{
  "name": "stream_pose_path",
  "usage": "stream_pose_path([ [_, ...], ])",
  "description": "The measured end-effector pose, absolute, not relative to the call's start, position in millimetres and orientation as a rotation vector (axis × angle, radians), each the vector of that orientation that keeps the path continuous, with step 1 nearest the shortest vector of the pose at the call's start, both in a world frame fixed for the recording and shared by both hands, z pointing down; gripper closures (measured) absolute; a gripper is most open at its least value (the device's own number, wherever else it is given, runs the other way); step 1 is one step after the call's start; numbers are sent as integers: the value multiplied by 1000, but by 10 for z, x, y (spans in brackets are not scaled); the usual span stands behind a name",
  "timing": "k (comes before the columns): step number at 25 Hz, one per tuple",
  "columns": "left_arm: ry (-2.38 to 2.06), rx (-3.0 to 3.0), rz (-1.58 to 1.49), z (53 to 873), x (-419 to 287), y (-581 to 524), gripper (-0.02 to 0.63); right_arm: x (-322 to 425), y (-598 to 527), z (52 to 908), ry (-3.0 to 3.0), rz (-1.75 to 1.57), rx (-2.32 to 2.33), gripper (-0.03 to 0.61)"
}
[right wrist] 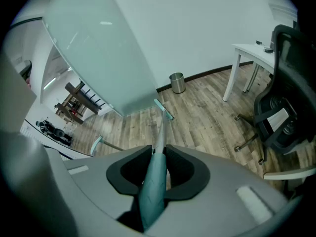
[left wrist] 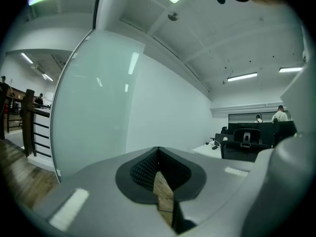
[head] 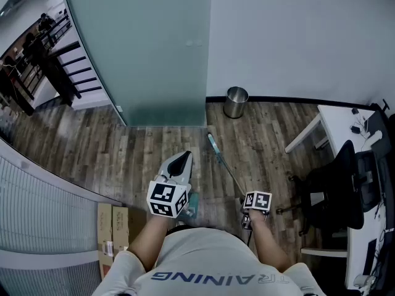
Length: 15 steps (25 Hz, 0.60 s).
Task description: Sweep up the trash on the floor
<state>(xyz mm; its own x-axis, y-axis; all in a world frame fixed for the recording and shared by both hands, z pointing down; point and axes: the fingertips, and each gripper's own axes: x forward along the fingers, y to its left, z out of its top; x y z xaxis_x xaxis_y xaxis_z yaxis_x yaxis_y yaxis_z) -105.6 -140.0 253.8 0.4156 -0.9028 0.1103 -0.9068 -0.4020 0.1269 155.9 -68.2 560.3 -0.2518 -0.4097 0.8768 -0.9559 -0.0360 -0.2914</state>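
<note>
**Right claw** [right wrist: 158, 154]: the jaws are pinched on the teal grip of the broom [right wrist: 156, 181]. The grip fills the gap between the pads. The claw points steeply down at the wooden floor [right wrist: 207, 112].

**Broom relative to the right claw:** the handle leaves the jaw tips and runs straight ahead of the claw, sloping down. The broom head [right wrist: 163, 108] is at the far end, well ahead of the tips and low over the boards. Whether it touches the floor cannot be confirmed.

**Left claw** [left wrist: 158, 151]: the jaws are pressed together at the tips with nothing between them. Only a sliver of floorboard shows through the slot behind the tips. This claw points roughly level at the frosted glass partition [left wrist: 94, 107]. In the head view the broom lies to this claw's right, apart from it.

**Surroundings, taken from the right claw:**
- A round metal bin [right wrist: 177, 82] stands beyond the broom head, at the foot of the white wall.
- A black office chair [right wrist: 284, 117] stands to the right, near the claw.
- A white desk [right wrist: 252, 48] stands behind the chair.
- A teal curved piece on a thin rod [right wrist: 95, 143] shows low down to the left; what it is cannot be made out.
</note>
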Motion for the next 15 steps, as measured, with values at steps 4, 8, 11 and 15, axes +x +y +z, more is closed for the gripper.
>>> stream_pose_path([
  [4,-1625,2483,20,2530,-1148,-1399,612,1515,-682,5627,-1697,1274,1440,471],
  [8,-1639,2461,24,2544,-1249,-1397,612,1428,-643,5653,-1700,1275,1423,471],
  [11,-1644,2455,19,2535,-1290,-1407,612,1362,-608,5666,-1707,1277,1411,471],
  [15,-1647,2450,12,2537,-1296,-1437,612,1339,-585,5684,-1710,1281,1395,471],
])
